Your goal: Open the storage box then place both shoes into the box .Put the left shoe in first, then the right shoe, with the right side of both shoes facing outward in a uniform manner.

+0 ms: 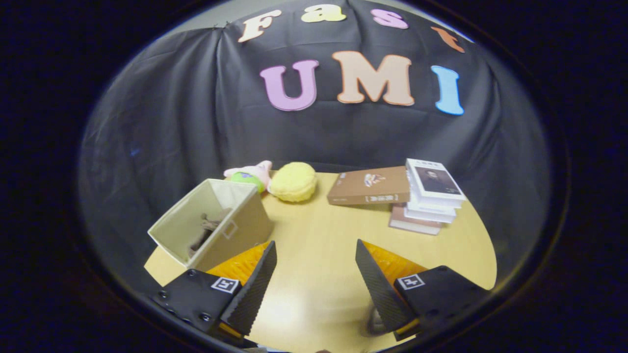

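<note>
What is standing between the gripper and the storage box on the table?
Nothing visible stands in the way. The gripper is open over bare table, and the storage box sits ahead of its left finger, tilted, with its open top in view. The plush toys and books lie farther back, off that path.

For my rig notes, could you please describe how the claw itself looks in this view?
The claw has two wedge-shaped fingers with finely ribbed inner faces. Each sits on a black block with screws and a small square white-bordered marker tag. No cables are visible.
</note>
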Demonstrator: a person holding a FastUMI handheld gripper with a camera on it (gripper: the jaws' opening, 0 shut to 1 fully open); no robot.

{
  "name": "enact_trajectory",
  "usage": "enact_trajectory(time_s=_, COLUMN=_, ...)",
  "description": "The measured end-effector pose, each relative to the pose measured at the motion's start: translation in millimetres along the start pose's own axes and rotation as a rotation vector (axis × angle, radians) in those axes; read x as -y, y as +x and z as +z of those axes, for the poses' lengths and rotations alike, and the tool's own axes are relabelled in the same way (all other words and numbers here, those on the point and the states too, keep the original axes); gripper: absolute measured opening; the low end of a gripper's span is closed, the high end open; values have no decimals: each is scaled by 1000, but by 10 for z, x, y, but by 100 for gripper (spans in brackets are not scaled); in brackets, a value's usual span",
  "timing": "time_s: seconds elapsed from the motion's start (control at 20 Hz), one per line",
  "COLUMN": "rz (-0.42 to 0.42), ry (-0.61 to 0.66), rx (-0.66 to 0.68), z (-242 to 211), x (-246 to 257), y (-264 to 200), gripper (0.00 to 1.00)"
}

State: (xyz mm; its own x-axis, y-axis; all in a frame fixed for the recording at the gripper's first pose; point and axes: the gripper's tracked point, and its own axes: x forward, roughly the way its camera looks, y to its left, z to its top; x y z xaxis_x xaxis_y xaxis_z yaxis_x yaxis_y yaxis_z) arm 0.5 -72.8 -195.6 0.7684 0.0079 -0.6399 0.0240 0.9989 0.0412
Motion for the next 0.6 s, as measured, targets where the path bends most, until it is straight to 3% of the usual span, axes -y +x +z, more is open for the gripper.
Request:
enact_trajectory(time_s=0.35, rz=-79, ry=21, rx=-130, z=-581, x=1009, y=-51, gripper=100)
enact_trajectory(time_s=0.6, rz=-99, ry=-12, rx=-270, z=-1188, x=1353, y=50, gripper=100)
